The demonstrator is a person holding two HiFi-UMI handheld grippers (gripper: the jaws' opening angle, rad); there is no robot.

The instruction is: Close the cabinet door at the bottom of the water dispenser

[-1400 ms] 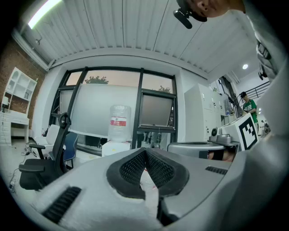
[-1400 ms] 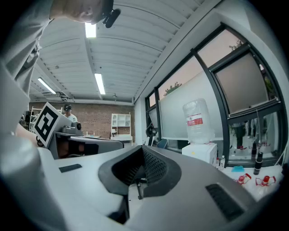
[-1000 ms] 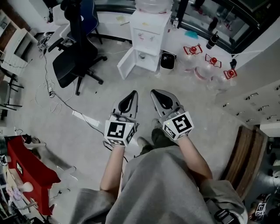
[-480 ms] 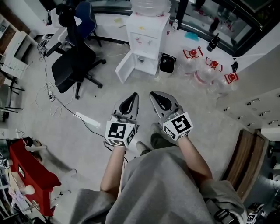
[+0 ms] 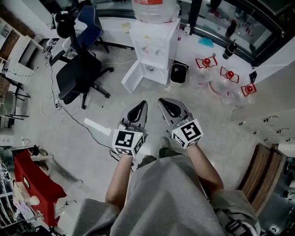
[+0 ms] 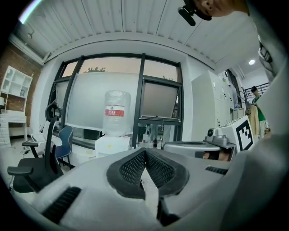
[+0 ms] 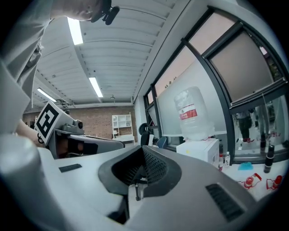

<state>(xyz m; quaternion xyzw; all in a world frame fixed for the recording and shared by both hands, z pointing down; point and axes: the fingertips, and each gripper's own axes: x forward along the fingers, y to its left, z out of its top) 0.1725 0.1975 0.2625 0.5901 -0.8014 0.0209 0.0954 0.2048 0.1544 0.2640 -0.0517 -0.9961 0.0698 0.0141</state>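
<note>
Closest to me in the head view is the grey lap and the two forearms, each holding a gripper out level over the floor (image 5: 92,152). The left gripper (image 5: 140,105) is clenched, jaws pressed together with nothing in them, and its own view shows the black pads meeting at the tip. Same deal on the right gripper (image 5: 162,101): jaws together, empty. They sit side by side, tips near each other but apart, both aimed toward the water dispenser.

A bit further out, a flat white strip (image 5: 97,126) lies on the floor to the left, with loose cables (image 5: 55,99) trailing past it. A black office chair (image 5: 80,69) stands left of the dispenser.

Then the water dispenser (image 5: 154,46) itself, a white box with a big clear bottle (image 5: 154,7) on top, well ahead of both grippers. The cabinet door (image 5: 131,76) at the bottom hangs open, swung out to the left side, so the compartment behind it shows. Neither gripper is touching it. A small black bin (image 5: 178,73) sits just beside the dispenser on the right, and further right some clear jugs with red tops (image 5: 229,74) lie on the floor.
</note>
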